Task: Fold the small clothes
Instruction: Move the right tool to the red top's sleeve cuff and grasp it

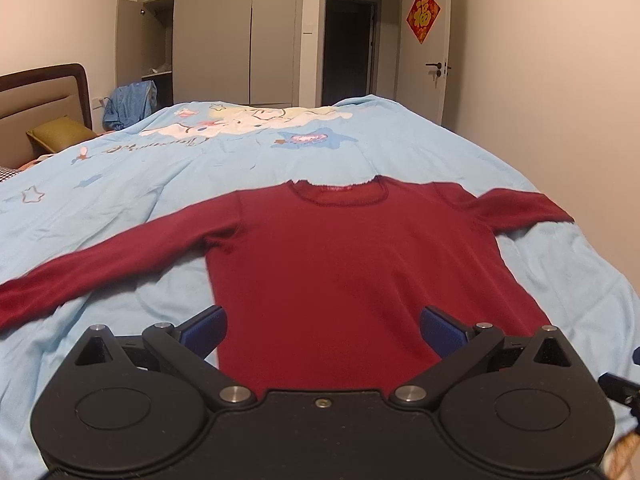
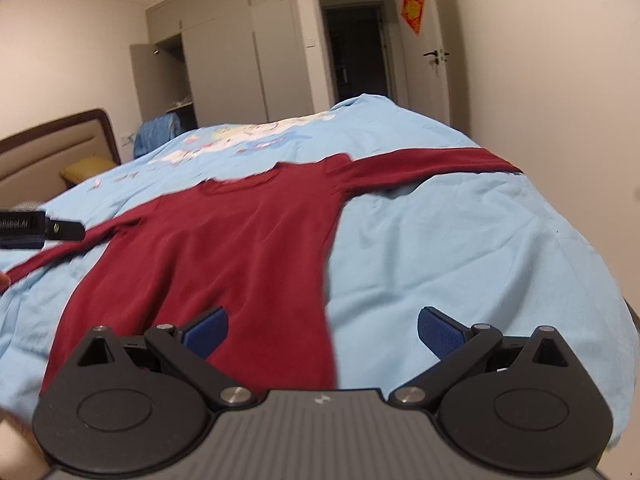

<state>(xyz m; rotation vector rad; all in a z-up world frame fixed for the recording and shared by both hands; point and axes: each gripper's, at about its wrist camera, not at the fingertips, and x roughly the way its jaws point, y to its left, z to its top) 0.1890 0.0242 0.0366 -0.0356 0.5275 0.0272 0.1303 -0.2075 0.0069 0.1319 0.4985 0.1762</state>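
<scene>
Red long-sleeved top (image 1: 360, 264): lies flat on the bed (image 1: 160, 184), spread on a light blue quilt (image 1: 224, 168). Long axis of the body runs straight away from the left hand-held gripper (image 1: 322, 330), hem nearest, neckline farthest, pointing toward the far wardrobe (image 1: 240, 40). Sleeves stretch out to either side, across that axis.

Left hand-held gripper: blue fingers spread wide, holding nothing, poised over the hem end, the body of the top showing between them.

Right hand-held gripper (image 2: 323, 332): fingers equally wide apart, empty; the top's right side edge runs between them, with its left finger over red cloth and its right finger over bare quilt.

Open room: bare quilt beyond the neckline and to the right of the top up to the bed's edge; a wall (image 1: 560, 80) stands past that edge.

Cut off or unclear: the left sleeve's cuff runs out of the left view; the right view is blurred, so the hem is hard to make out. The hem's nearest part is hidden behind the gripper bodies.
</scene>
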